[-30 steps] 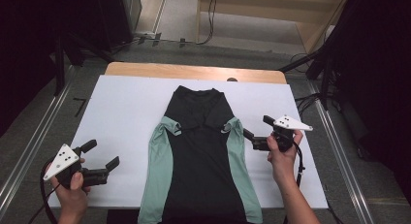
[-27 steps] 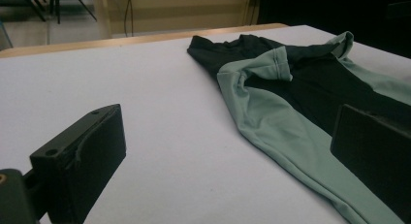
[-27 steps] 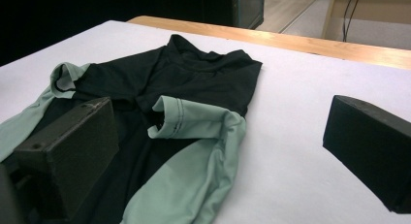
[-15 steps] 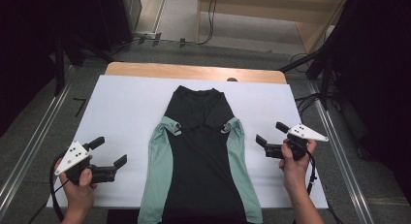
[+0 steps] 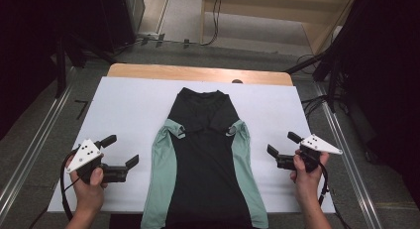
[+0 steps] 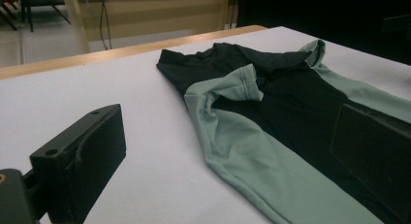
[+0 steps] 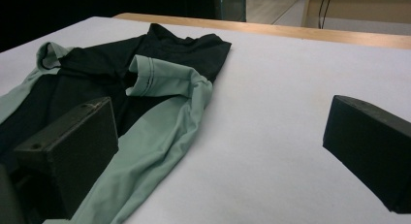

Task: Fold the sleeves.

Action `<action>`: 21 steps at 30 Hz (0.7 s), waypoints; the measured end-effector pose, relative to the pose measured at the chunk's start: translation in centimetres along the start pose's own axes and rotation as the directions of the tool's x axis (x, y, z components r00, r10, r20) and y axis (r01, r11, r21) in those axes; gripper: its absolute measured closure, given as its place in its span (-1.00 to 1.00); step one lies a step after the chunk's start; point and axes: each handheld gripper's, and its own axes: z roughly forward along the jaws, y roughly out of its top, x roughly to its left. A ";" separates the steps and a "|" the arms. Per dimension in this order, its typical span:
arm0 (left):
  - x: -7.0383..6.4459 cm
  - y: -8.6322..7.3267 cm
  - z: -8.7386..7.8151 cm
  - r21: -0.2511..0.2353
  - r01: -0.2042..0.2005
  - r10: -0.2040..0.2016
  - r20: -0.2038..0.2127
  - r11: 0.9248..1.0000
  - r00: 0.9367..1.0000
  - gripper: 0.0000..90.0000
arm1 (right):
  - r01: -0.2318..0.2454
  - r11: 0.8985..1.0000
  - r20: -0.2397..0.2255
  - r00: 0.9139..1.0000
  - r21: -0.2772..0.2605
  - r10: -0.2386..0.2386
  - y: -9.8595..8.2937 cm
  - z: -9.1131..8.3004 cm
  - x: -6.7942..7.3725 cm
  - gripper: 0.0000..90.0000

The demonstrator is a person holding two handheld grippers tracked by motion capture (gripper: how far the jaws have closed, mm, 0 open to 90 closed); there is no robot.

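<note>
Shirt point(image 5: 205, 164): black with green side panels, lying flat along the middle of your white table cover point(image 5: 124, 110), sleeves folded inward.
Your left gripper point(image 5: 121, 157): jaws spread wide, holding nothing, just beside the shirt's left green edge.
Your right gripper point(image 5: 282, 145): jaws apart, empty, near the right green edge, not touching it.

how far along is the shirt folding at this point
Done: the black and green shirt lies flat on the white table cover, both short sleeves tucked in over the chest. In hand: nothing; the left gripper and right gripper sit open on either side, clear of the fabric. Left: probably the side panels and the lengthwise fold, since the body lies full length.
</note>
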 end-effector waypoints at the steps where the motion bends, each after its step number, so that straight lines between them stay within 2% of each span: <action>1: -0.1 0.2 0.1 -0.003 -0.002 0.002 0.004 1.000 1.000 -1.00 | 0.001 1.000 0.005 1.000 0.003 -0.001 -0.2 -0.1 -0.1 -1.00; 10: -0.5 1.5 1.6 -0.007 -0.012 0.013 0.028 1.000 1.000 -1.00 | -0.004 1.000 0.007 1.000 -0.007 0.004 -1.0 -0.9 -0.7 -1.00; 16: -1.0 2.4 3.1 0.005 -0.036 0.036 0.053 0.999 0.998 -1.00 | 0.008 1.000 0.023 1.000 -0.018 -0.008 -1.9 -1.7 -1.1 -1.00; 21: -1.1 2.9 4.1 0.001 -0.033 0.033 0.065 0.999 0.997 -1.00 | 0.001 1.000 0.024 1.000 -0.020 -0.001 -2.7 -2.3 -1.7 -1.00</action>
